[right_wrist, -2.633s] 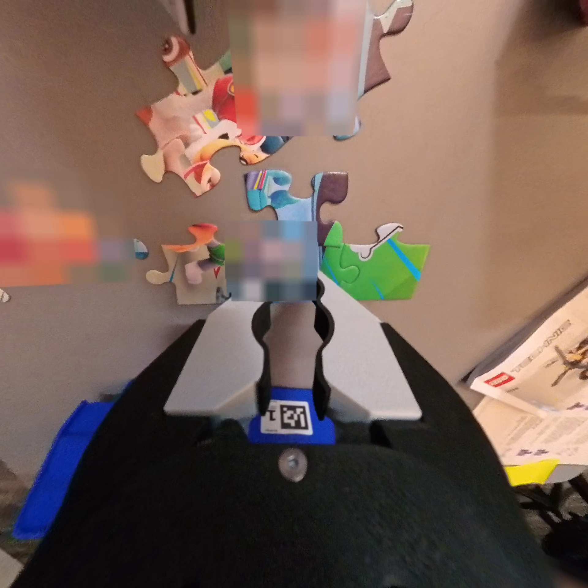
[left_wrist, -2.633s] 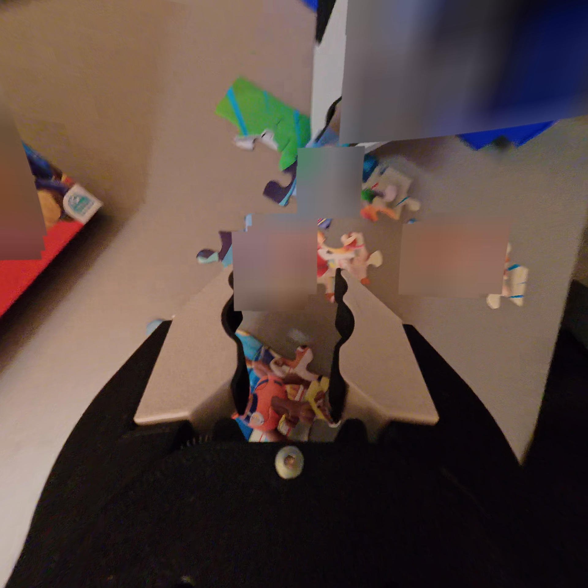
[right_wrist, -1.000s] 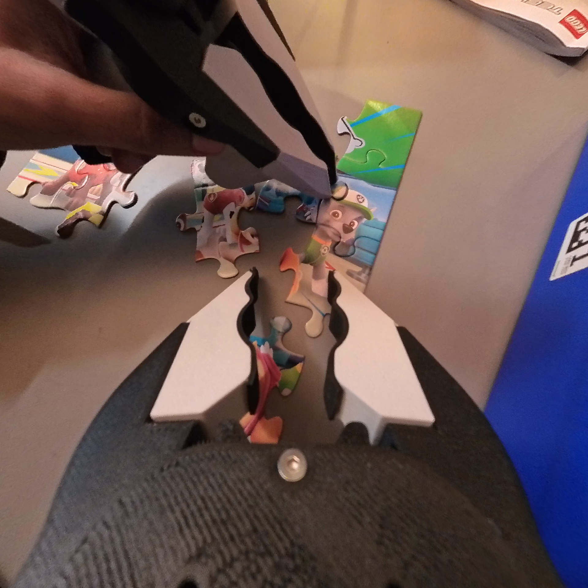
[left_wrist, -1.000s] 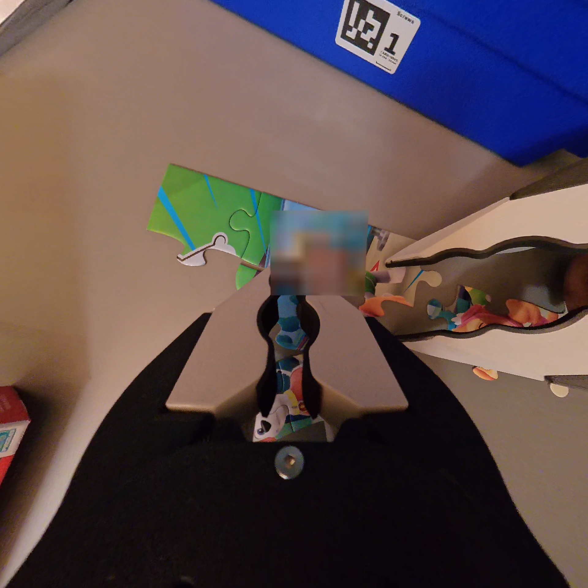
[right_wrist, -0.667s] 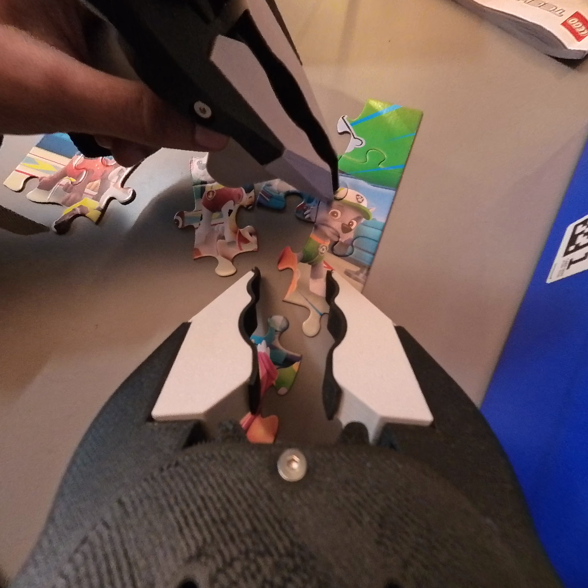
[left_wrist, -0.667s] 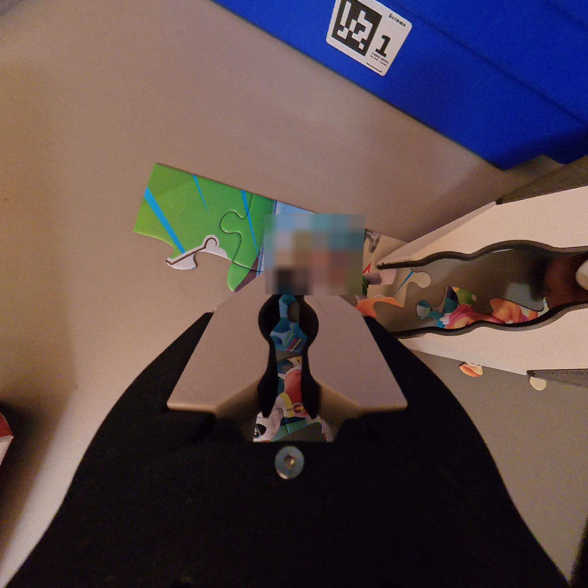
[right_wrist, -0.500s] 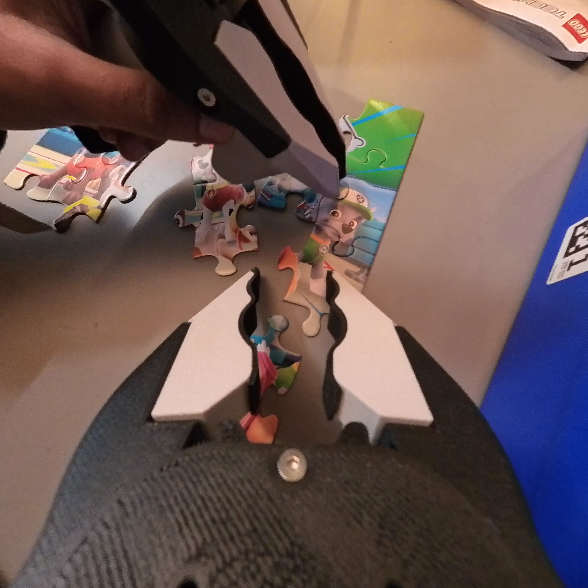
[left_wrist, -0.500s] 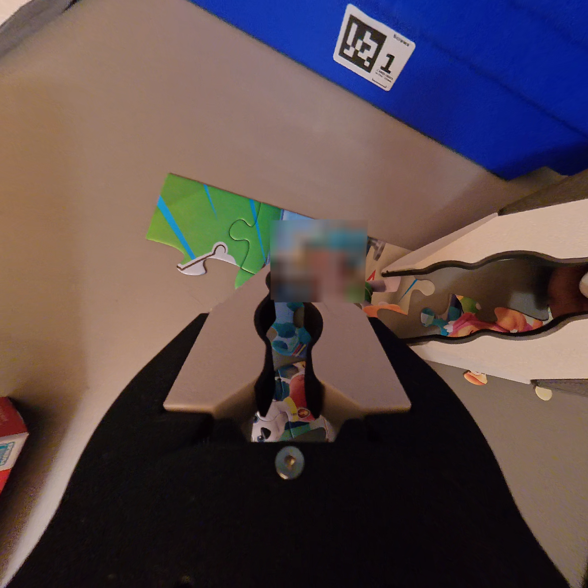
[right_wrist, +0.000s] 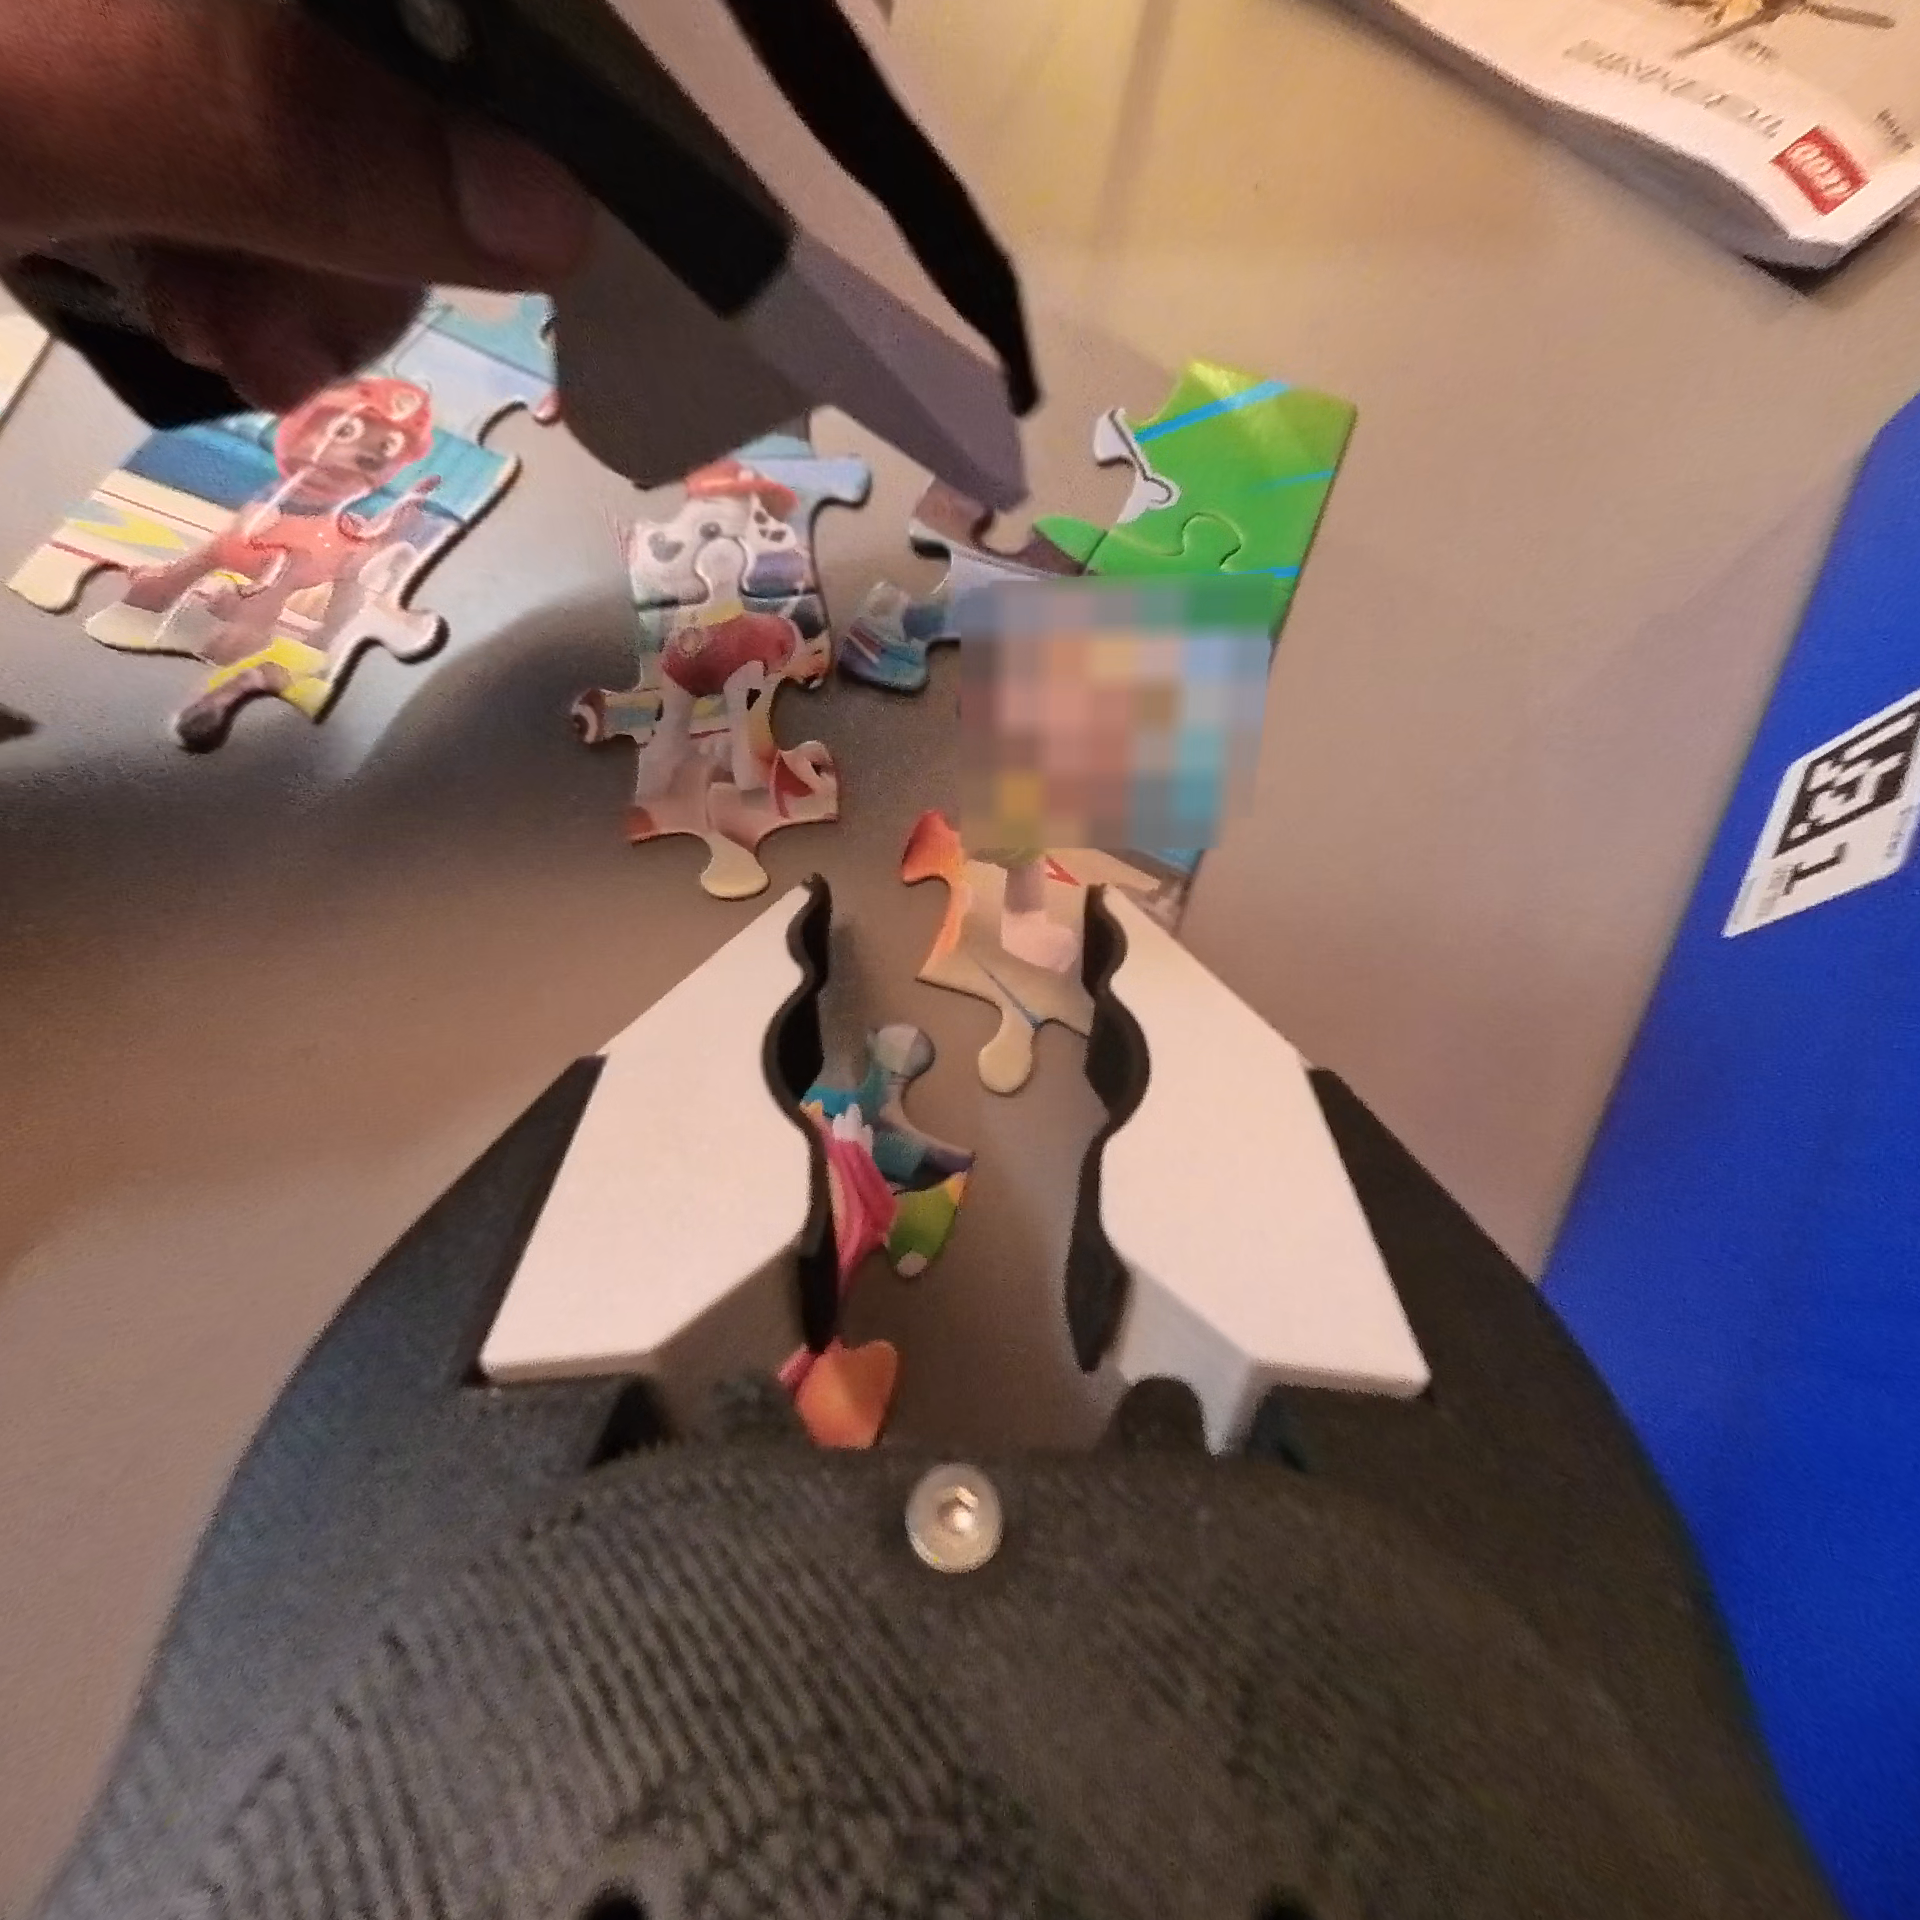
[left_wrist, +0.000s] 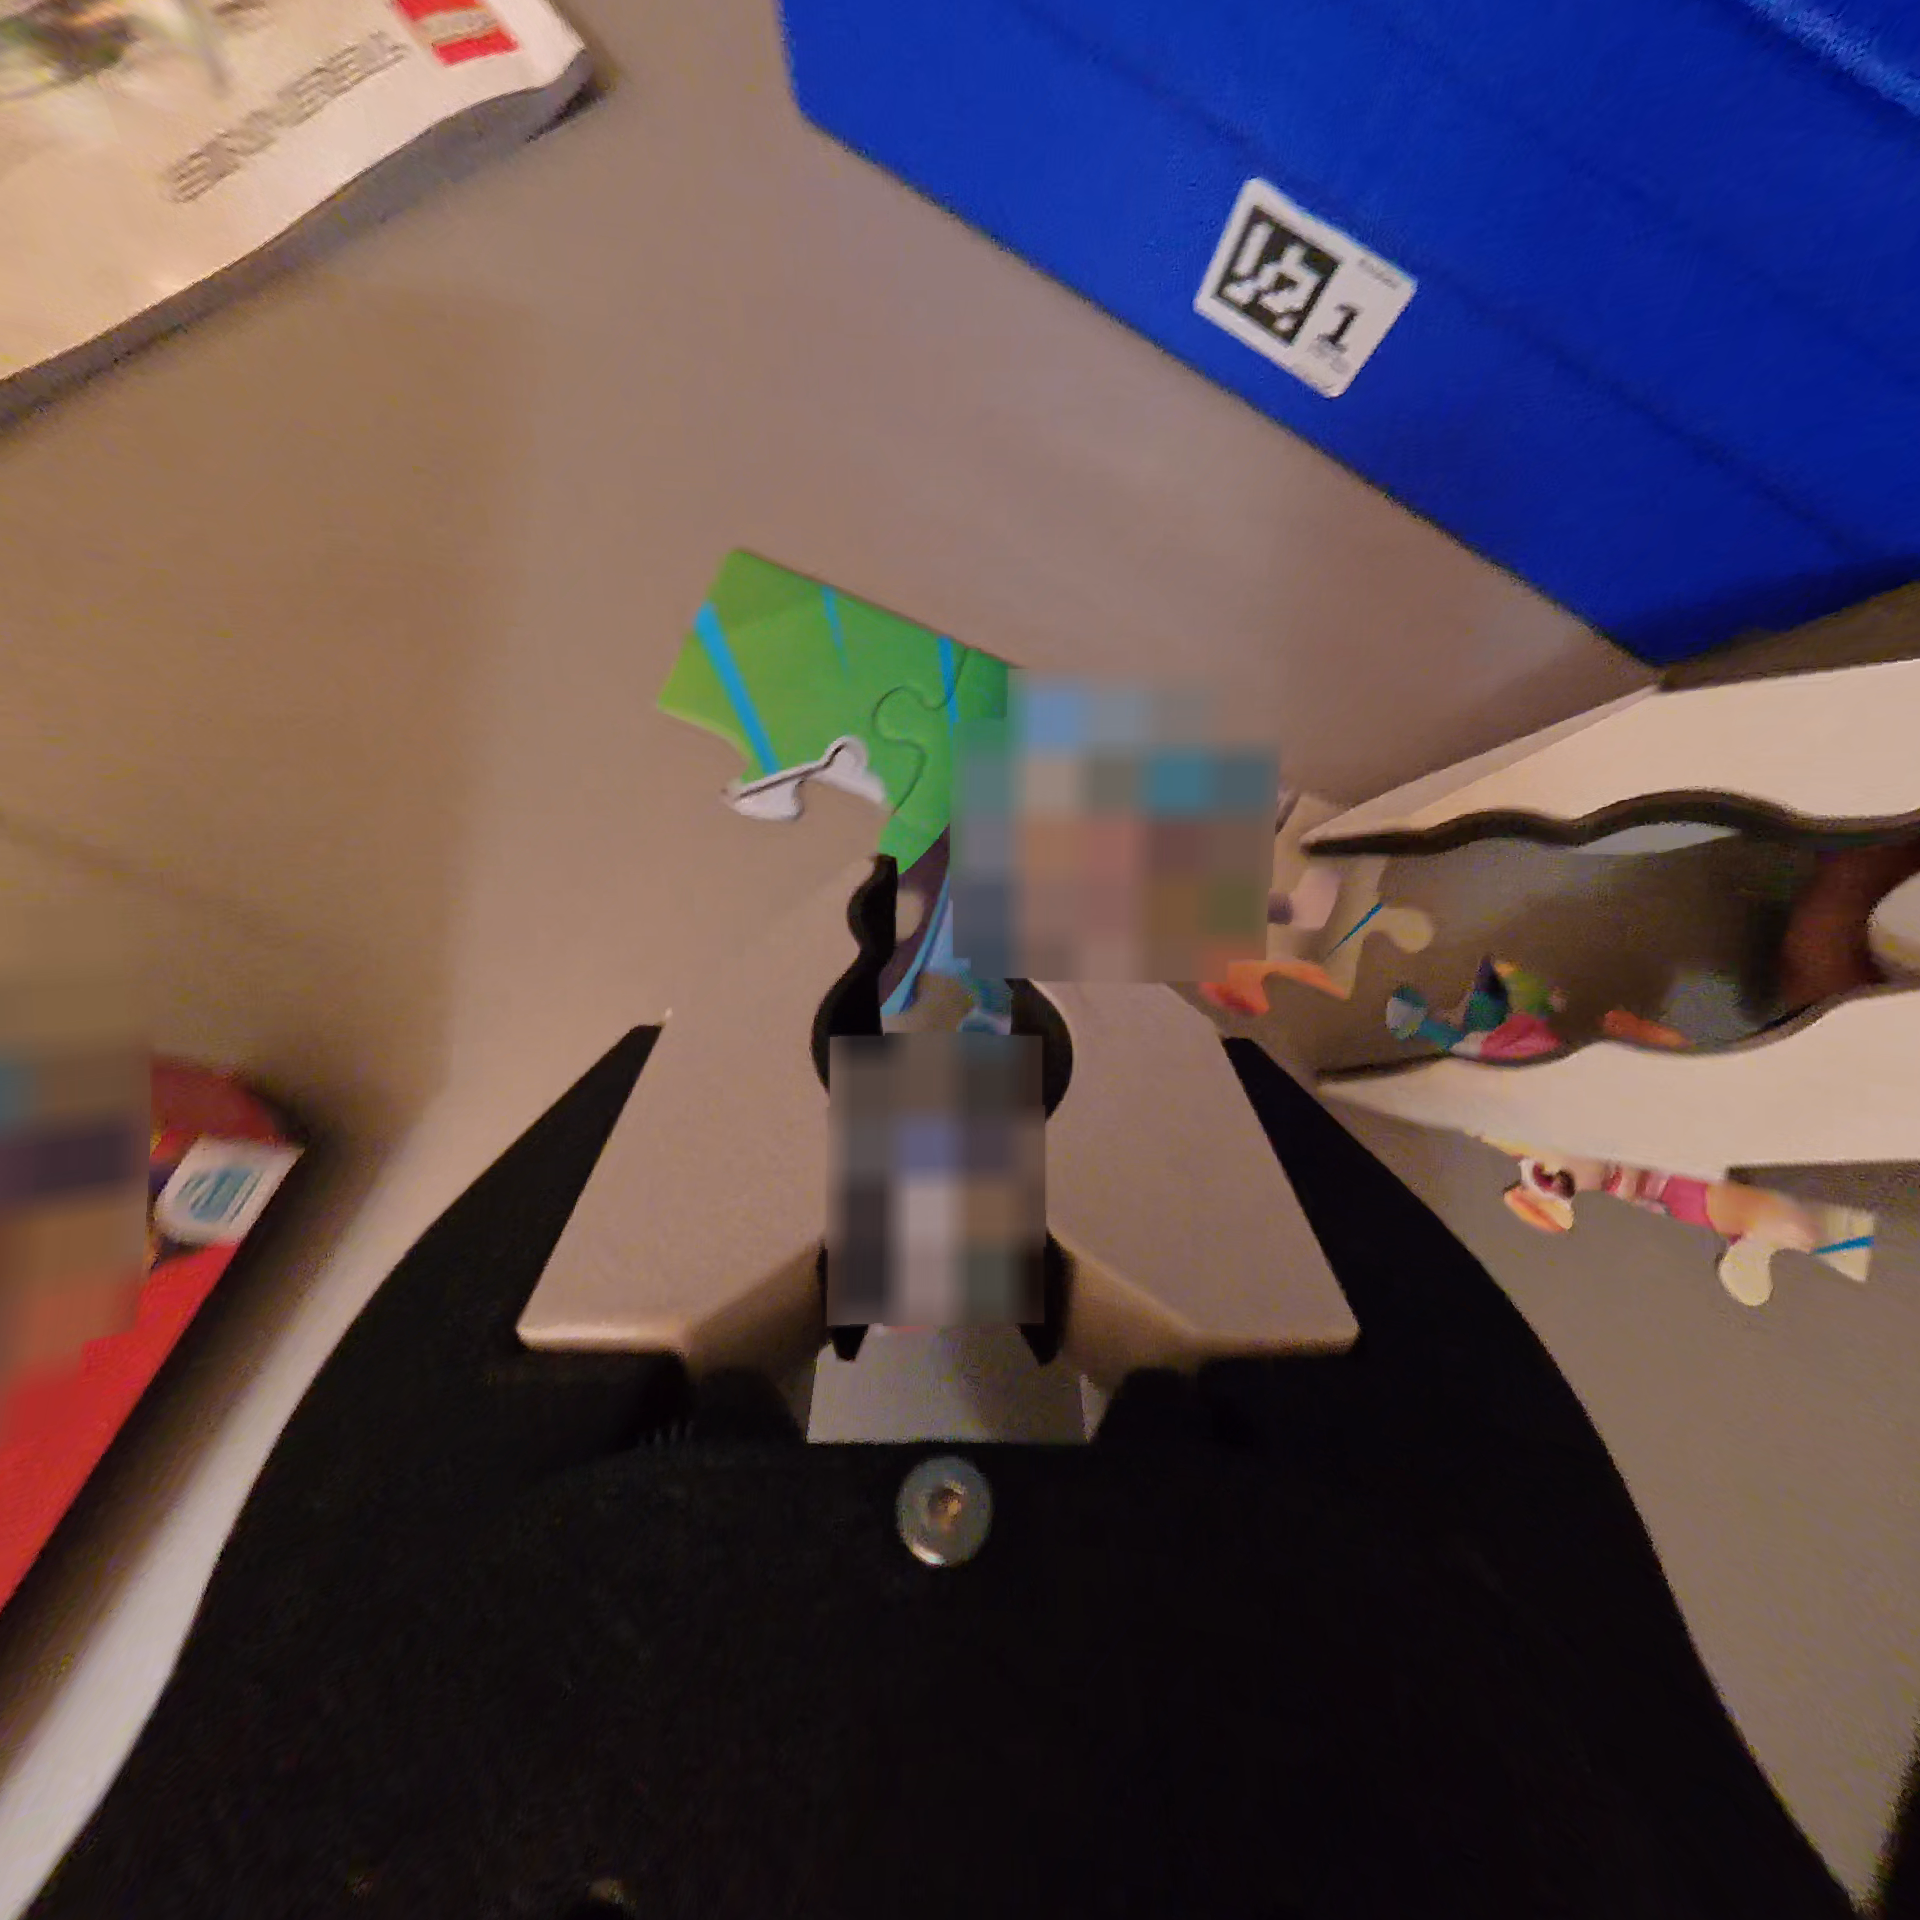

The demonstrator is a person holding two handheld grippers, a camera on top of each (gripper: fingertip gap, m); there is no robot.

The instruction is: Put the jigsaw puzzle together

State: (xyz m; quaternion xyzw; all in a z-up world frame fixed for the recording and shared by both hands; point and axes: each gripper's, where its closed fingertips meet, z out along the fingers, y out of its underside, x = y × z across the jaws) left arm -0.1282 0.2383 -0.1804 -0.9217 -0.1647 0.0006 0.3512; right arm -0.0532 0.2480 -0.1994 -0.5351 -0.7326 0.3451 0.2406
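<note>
A strip of joined puzzle pieces with a green end (left_wrist: pixel 821 686) lies on the grey table next to the blue bin; it also shows in the right wrist view (right_wrist: pixel 1226 478). My left gripper (left_wrist: pixel 951 883) hovers just above and behind the strip. Its fingers are slightly apart and nothing is between them; a mosaic patch hides one tip. In the right wrist view the left gripper (right_wrist: pixel 1013 447) hangs over the strip's near edge. My right gripper (right_wrist: pixel 956 899) is wide open, low over the table. A loose pink, blue and green piece (right_wrist: pixel 894 1153) lies flat between its fingers, beside the left pad, unpressed.
A blue bin (left_wrist: pixel 1351 208) with a square marker stands right of the puzzle. A booklet (left_wrist: pixel 208 125) lies at the far side and a red box (left_wrist: pixel 83 1351) at the left. Loose pieces (right_wrist: pixel 727 707) and a joined group (right_wrist: pixel 270 551) lie left of the strip. A hand (right_wrist: pixel 260 208) grips the left tool. One gripper's finger ends stand about 8 cm off the other's.
My left gripper's fingers have parted and it has lifted back from the strip, where its tips were touching a piece. My right gripper opened slightly and stayed over the loose piece.
</note>
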